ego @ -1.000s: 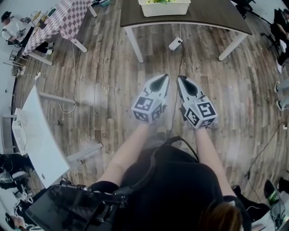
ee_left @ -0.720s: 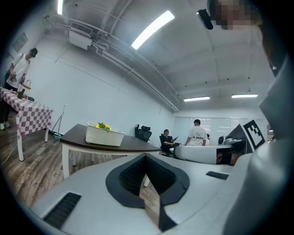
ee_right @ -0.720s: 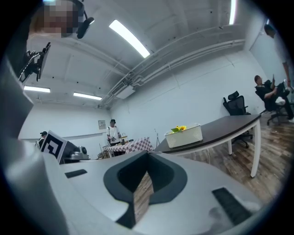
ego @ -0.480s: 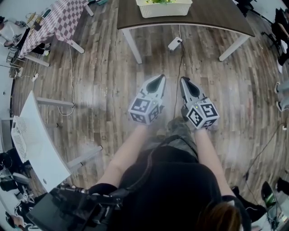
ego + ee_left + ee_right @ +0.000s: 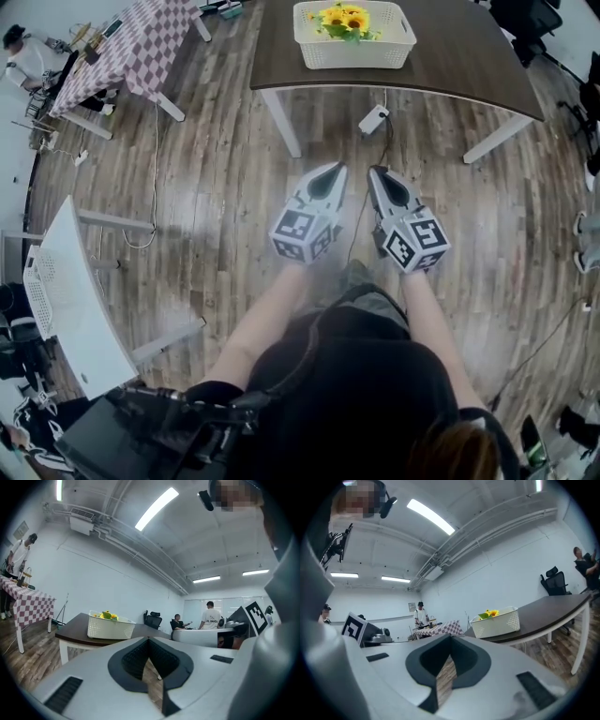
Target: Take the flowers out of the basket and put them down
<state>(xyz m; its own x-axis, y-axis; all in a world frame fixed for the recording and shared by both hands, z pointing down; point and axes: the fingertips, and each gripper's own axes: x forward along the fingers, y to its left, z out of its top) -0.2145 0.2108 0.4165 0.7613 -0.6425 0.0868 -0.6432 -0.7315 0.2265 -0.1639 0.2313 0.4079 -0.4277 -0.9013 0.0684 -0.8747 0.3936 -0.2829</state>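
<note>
The left gripper (image 5: pixel 334 170) and right gripper (image 5: pixel 377 172), both closed and empty, point at 12 o'clock towards the yellow sunflowers (image 5: pixel 344 18) lying in the white plastic lattice basket (image 5: pixel 356 56) on the dark wooden table (image 5: pixel 459 56), probably readied for approach.

Looking like an open-plan office doubling as a test/lab rm. Wood-plank floor (image 5: pixel 216 159) running thru the whole space, w/ white walls and long strip lights (image 5: pixel 157 507) glowing beside exposed ceiling pipes (image 5: pixel 122 541). Tables standing well apart: dark-topped table (image 5: pixel 281 56) on white legs, white desk (image 5: pixel 80 300) at left, table w/ checkered cloth (image 5: pixel 141 42) near the far-left wall. Black swivel chair (image 5: pixel 153 619) sitting beyond the dark table. Cable (image 5: pixel 150 187) trailing across the floor, power adapter (image 5: pixel 372 118) lying by the dark table's front edge. Ppl (image 5: pixel 211 616) standing and sitting in the bkgd.
</note>
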